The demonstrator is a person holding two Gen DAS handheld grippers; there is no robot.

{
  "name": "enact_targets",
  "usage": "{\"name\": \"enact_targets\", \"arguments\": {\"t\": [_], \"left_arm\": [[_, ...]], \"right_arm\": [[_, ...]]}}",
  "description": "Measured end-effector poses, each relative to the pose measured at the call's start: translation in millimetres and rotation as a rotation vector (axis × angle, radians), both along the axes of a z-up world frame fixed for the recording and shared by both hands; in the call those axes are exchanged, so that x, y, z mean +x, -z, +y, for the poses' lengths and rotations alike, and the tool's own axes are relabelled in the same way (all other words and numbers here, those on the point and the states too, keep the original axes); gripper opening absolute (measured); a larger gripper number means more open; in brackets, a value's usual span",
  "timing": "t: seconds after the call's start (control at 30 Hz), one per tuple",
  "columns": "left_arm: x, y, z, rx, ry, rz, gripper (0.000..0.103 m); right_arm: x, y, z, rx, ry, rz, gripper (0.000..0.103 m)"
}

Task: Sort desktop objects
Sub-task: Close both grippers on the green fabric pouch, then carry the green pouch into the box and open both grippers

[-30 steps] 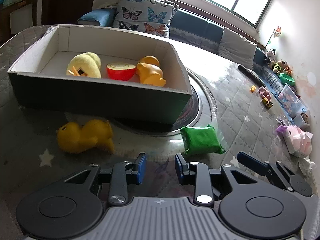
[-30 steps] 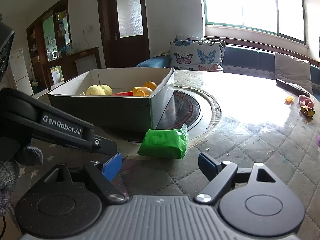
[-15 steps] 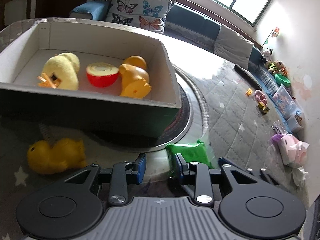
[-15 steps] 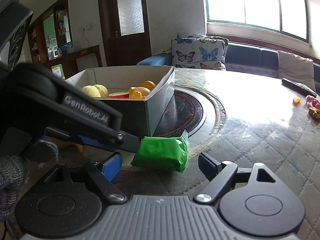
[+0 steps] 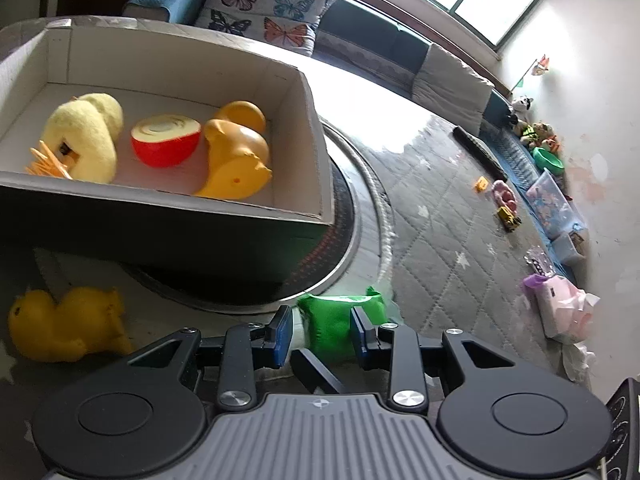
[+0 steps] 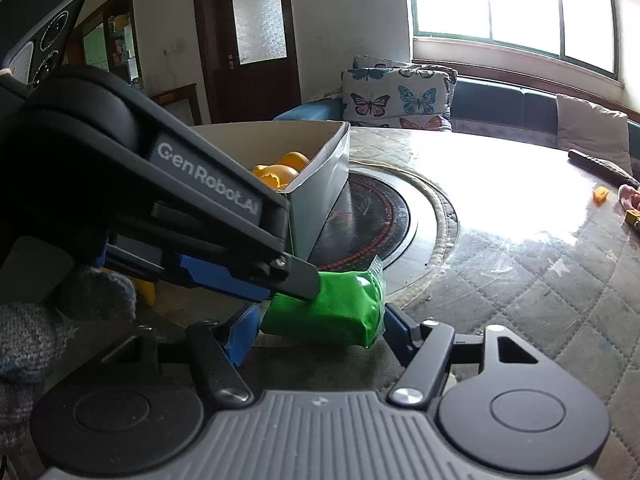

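A green packet (image 5: 334, 322) lies on the table by the round hotplate. My left gripper (image 5: 322, 334) is open, its blue pads either side of the packet's near end. In the right wrist view the packet (image 6: 340, 308) lies between the open fingers of my right gripper (image 6: 316, 330), and the left gripper's finger (image 6: 296, 276) rests over its top left. A cardboard box (image 5: 304, 80) holds a plush duck (image 5: 80, 140), a red half fruit (image 5: 166, 142) and an orange duck (image 5: 234, 156). A yellow duck (image 5: 60, 326) lies on the table left of my left gripper.
A round black hotplate (image 5: 344, 216) sits under the box's right end. Small toys (image 5: 504, 200), a pink item (image 5: 564, 308) and plastic boxes (image 5: 548, 200) line the table's far right. A dark remote (image 6: 600, 166) lies at the far edge. A sofa stands behind.
Both grippers have moved in on the green packet. My left gripper has shifted right from the yellow duck, and its fingers now straddle the packet. My right gripper has come forward around it.
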State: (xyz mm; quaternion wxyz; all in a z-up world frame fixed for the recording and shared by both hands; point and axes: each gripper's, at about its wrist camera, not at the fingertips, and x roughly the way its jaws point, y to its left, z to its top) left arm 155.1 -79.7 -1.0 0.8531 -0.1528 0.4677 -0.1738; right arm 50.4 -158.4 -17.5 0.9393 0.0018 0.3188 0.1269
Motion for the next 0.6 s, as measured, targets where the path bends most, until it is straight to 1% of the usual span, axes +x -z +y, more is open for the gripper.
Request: {"name": "enact_targets", "arguments": {"t": [0.2,0.3,0.37,0.47,0.6], "left_arm": [[-1,0,-2,-0.012,0.004,0.001,0.033],[-8,-5,3,-0.03,0.001,-0.011,0.033],[-15,-14,8,-0.044,-0.008,-0.036,0.033],[-24,-32,15,-0.055,-0.018,-0.1,0.033],[-26,-55,27,-0.057,-0.041,-0.175,0.033]], "right_arm": [[-2,-2,1,-0.001,0.0,-0.001,0.066],[-8,-7,2,-0.002,-0.006,-0.016,0.065],[-12,-13,4,-0.008,-0.011,-0.04,0.065],[-17,-31,8,-0.008,-0.024,-0.094,0.065],[-12,-52,16,-0.009,-0.051,-0.165,0.065]]}}
